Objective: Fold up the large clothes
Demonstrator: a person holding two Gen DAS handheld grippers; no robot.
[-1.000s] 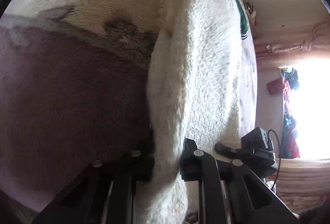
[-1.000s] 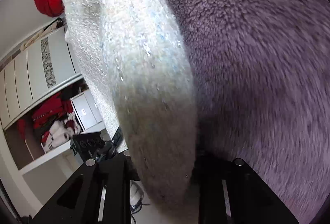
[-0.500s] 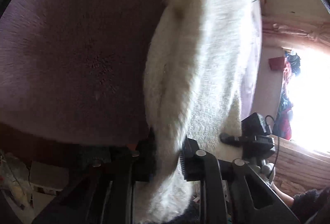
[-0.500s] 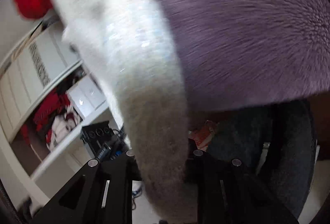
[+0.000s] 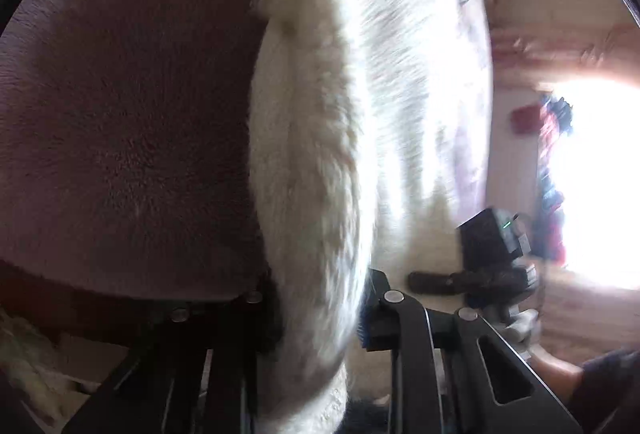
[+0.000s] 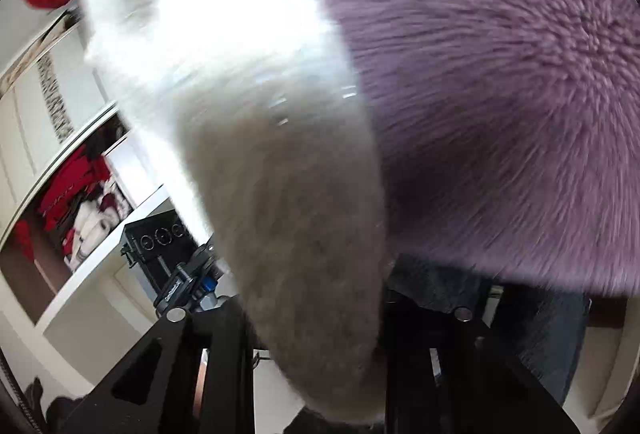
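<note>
A purple fuzzy blanket (image 5: 120, 114) fills the left wrist view; the left gripper (image 5: 320, 318) pinches a thick fold of the white fleece garment (image 5: 360, 94), its jaws just closing a little. In the right wrist view, shelves (image 6: 80, 214) stand behind; the right gripper (image 6: 316, 318) pinches the same garment (image 6: 288, 194).
</note>
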